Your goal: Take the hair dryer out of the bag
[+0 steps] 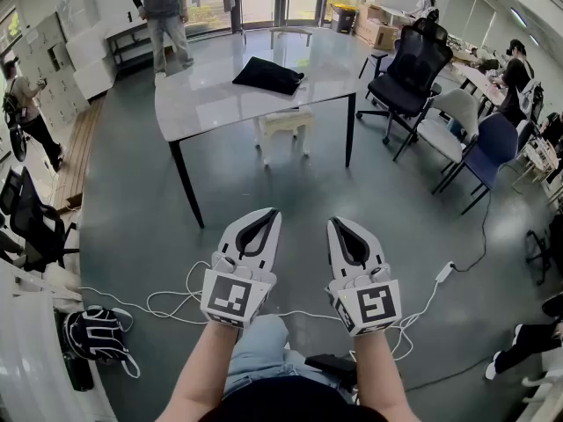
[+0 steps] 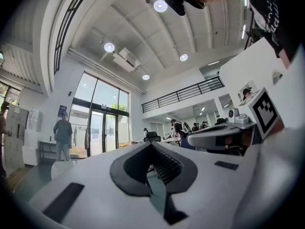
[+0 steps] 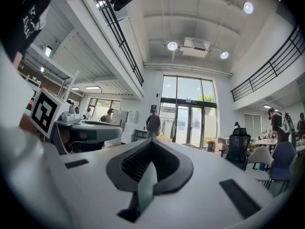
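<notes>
A black bag (image 1: 268, 75) lies flat on the far part of a grey table (image 1: 202, 104); no hair dryer shows. My left gripper (image 1: 264, 215) and right gripper (image 1: 339, 225) are held side by side well short of the table, over the floor, pointing level towards it. Both are shut with nothing between their jaws. In the left gripper view the left gripper (image 2: 152, 144) has its tips together, and the right gripper (image 3: 151, 142) looks the same in its own view. The bag cannot be made out in either gripper view.
A white stool (image 1: 283, 128) stands under the table. Black office chairs (image 1: 406, 77) and a blue chair (image 1: 488, 148) stand to the right. White cables (image 1: 158, 304) and a power strip (image 1: 444, 272) lie on the floor. A person (image 1: 165, 16) stands beyond the table.
</notes>
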A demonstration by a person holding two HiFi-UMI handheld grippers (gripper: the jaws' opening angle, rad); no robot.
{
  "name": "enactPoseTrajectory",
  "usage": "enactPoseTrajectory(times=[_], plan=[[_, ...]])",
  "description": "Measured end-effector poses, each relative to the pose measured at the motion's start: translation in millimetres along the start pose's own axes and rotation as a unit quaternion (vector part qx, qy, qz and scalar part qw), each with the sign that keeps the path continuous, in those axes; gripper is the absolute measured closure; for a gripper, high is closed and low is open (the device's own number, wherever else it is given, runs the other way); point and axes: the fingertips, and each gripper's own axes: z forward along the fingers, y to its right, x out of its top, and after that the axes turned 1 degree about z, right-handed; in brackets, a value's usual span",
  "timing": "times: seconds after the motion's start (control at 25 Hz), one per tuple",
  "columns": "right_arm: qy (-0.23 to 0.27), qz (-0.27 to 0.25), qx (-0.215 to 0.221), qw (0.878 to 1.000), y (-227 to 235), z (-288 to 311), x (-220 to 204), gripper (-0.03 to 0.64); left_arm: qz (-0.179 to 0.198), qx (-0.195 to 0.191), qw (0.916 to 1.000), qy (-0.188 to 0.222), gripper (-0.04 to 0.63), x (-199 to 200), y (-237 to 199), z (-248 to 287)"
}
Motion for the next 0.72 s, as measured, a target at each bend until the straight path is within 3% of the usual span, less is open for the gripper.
enactPoseTrajectory(times=[0.32,0.72], plan=[[-0.002,0.020,-0.003,1.000,28,19,-10,0.594,-0.011,0.001,0.9999,-0.003,0.583,-3,-9,35],[-0.008,0.039,-0.014,0.999,61,62,-34,0.594,-0.013,0.016,0.9997,-0.013,0.584,-33,-56,78]])
